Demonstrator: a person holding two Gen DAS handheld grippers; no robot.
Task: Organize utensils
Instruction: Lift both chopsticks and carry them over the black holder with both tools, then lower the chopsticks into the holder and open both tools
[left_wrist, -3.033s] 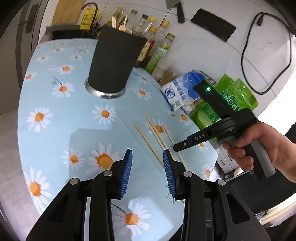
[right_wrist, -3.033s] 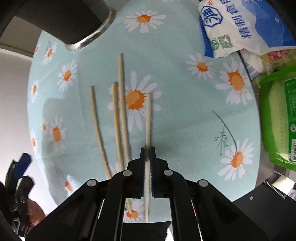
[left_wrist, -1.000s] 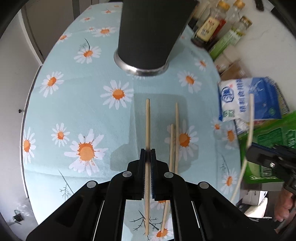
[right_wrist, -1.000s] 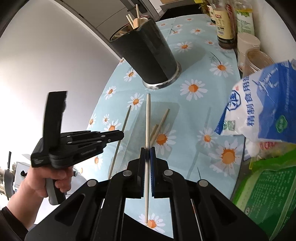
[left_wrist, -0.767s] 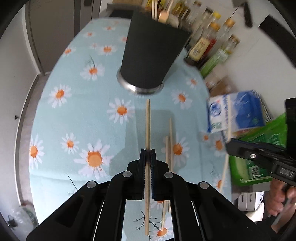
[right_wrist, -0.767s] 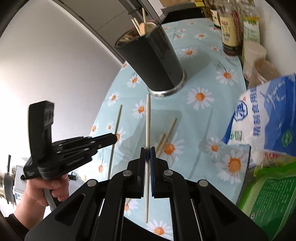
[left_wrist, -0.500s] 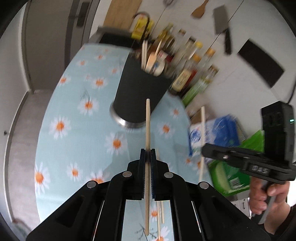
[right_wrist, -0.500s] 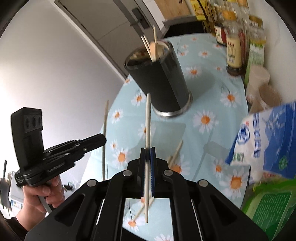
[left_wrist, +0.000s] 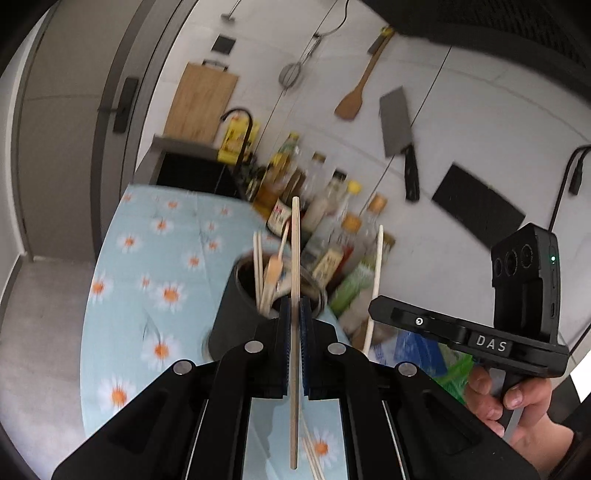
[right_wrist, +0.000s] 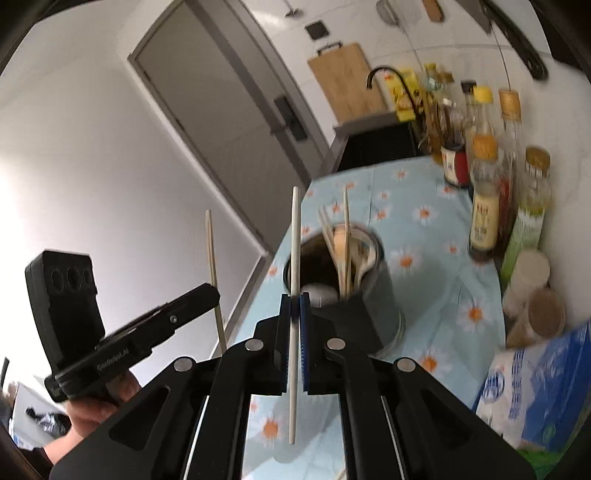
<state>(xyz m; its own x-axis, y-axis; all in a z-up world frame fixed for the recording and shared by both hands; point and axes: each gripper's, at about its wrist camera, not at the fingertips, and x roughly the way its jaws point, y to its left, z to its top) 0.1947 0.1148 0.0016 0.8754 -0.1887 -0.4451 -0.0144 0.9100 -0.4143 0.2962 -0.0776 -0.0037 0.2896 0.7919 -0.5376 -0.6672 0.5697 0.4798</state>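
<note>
The left gripper (left_wrist: 294, 334) is seen clamped on a tan chopstick (left_wrist: 295, 266), which is held near its middle and stands almost upright between the blue pads. The right gripper (right_wrist: 294, 334) is likewise clenched on a paler chopstick (right_wrist: 294, 258), gripped about midway along its length. Each tool is also caught by the other's camera: the right gripper is shown with its stick at the right of the left wrist view, held by a hand (left_wrist: 513, 402), and the left one at the left of the right wrist view.

Both sticks are carried above the daisy-print tablecloth (left_wrist: 147, 266), close in front of the black utensil holder (right_wrist: 373, 295) (its rim is blurred). The holder is placed on the cloth away from the edges and is already filled with several chopsticks and a wooden spoon (right_wrist: 341, 243). Two more chopsticks (left_wrist: 310, 456) are left lying on the cloth at its near edge. Sauce bottles (right_wrist: 484, 206) are lined along the wall-side edge, with a blue-and-white bag (right_wrist: 532, 384) at the near right corner.
</note>
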